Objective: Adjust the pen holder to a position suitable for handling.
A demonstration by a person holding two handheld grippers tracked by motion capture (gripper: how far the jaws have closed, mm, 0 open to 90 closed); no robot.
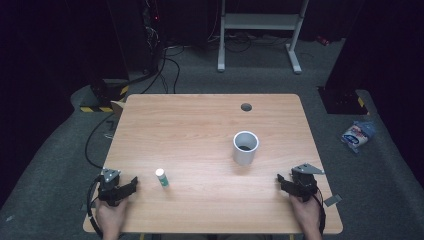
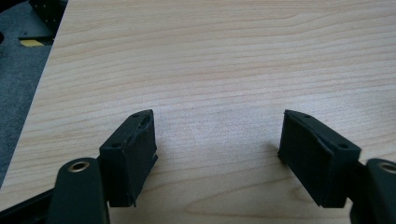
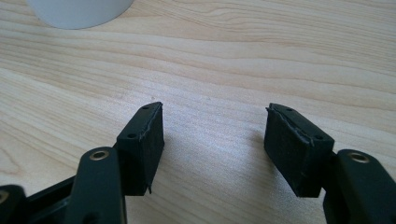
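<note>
While both claws (left (image 1: pixel 131 184), right (image 1: pixel 282 181)) rest spread apart, the white cup (image 1: pixel 245 148) holds something dark.

The bench (image 1: pixel 200 125) is pale, matt wood grain; the cup (image 1: pixel 245 148) beyond the right tool (image 3: pixel 212 140) looks smooth white plastic.

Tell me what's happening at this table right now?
A person holds a claw in each hand at the near edge of a wooden table. The left claw and the right claw both rest open, gripping nothing. A small white tube with a green end lies just right of the left claw, untouched. A white cup stands upright farther in, nearer the right claw. Nothing is picked up yet.
</note>
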